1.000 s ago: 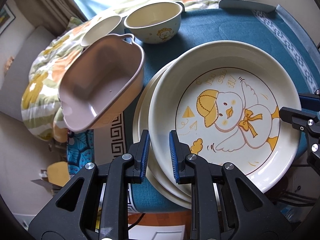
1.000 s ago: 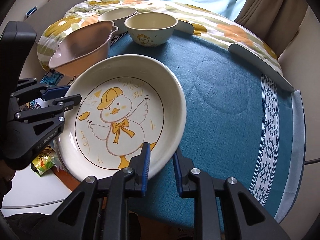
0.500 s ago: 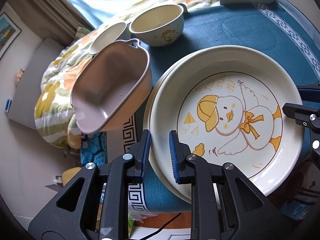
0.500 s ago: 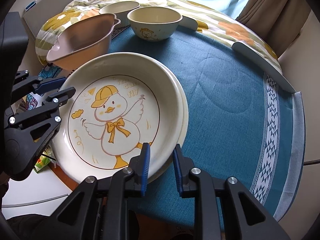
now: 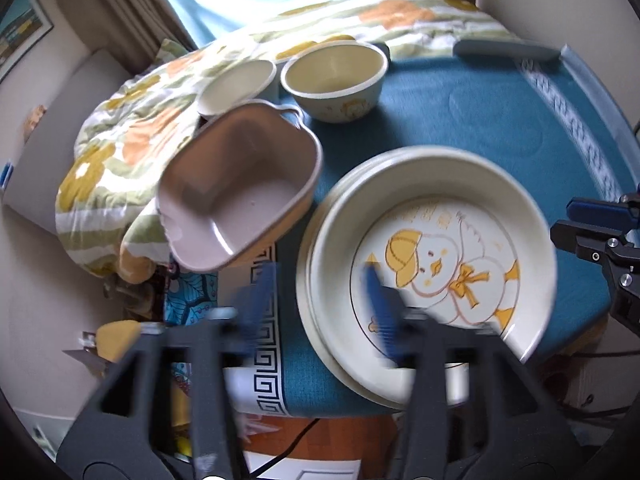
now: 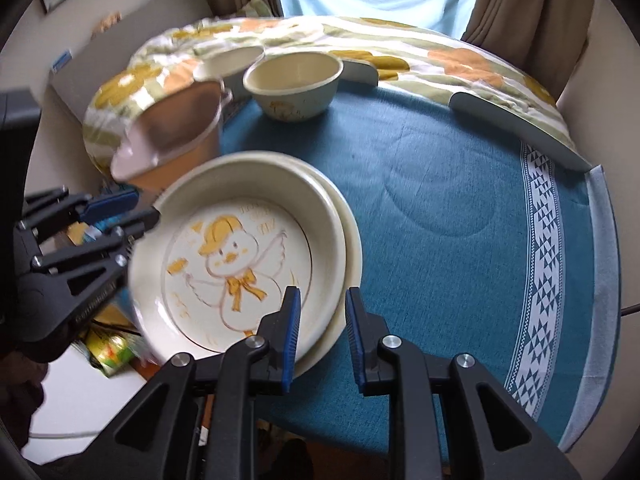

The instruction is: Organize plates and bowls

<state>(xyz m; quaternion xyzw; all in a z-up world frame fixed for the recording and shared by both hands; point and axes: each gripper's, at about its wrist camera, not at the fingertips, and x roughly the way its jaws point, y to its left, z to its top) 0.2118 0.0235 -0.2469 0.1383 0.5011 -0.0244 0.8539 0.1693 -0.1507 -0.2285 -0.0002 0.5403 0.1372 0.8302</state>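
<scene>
on the plate stack (image 5: 432, 184), both grippers gape.

Bare blue tablecloth (image 6: 460, 216) lies right of the stacked duck plates (image 6: 240, 256); pink baking dish (image 5: 240, 188) and cream bowl (image 5: 334, 80) crowd the left.

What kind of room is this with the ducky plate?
Probably a bedroom or living room at home. A round table with a blue tablecloth holds the duck plate, a flowery quilt lies behind it, and curtains hang by a bright window.
</scene>
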